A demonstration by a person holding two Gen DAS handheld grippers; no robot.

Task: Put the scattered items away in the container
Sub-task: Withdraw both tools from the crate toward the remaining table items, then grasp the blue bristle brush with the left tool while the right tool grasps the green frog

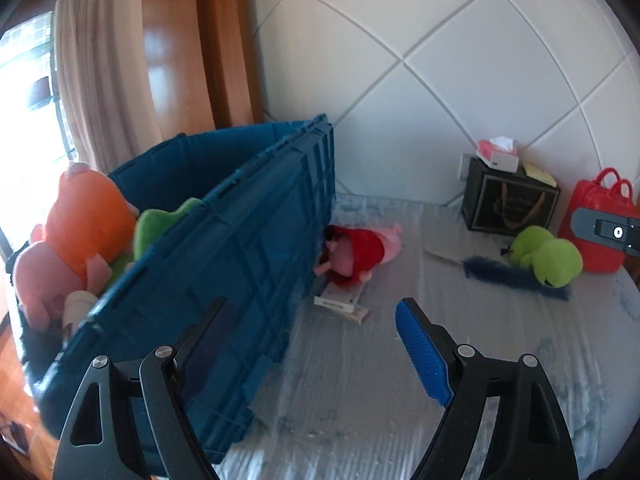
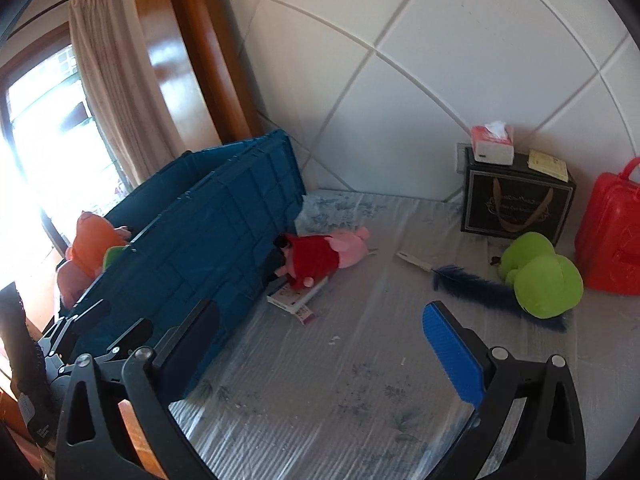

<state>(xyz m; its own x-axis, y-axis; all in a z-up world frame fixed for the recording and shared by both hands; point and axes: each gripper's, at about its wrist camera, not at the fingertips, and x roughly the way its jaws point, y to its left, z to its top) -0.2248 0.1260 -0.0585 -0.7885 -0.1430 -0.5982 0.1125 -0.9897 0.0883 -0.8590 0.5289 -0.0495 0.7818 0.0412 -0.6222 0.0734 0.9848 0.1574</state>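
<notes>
A blue crate (image 1: 248, 232) (image 2: 224, 224) stands on the bed at the left, holding orange, pink and green plush toys (image 1: 88, 220). A pink pig plush in a red dress (image 1: 356, 254) (image 2: 320, 258) lies against the crate's side, on top of a small white box (image 1: 340, 304) (image 2: 292, 298). Further right, a green frog plush (image 1: 546, 254) (image 2: 540, 276) rests on a dark blue feather (image 1: 508, 274) (image 2: 468, 280). My left gripper (image 1: 312, 308) is open and empty beside the crate wall. My right gripper (image 2: 320, 308) is open and empty over the sheet.
A black gift box (image 1: 508, 204) (image 2: 516, 204) with a tissue box (image 2: 492, 144) on top stands against the white padded headboard. A red plastic case (image 2: 612, 240) stands at the far right. A grey patterned sheet (image 2: 340, 380) covers the bed; window and curtain are at the left.
</notes>
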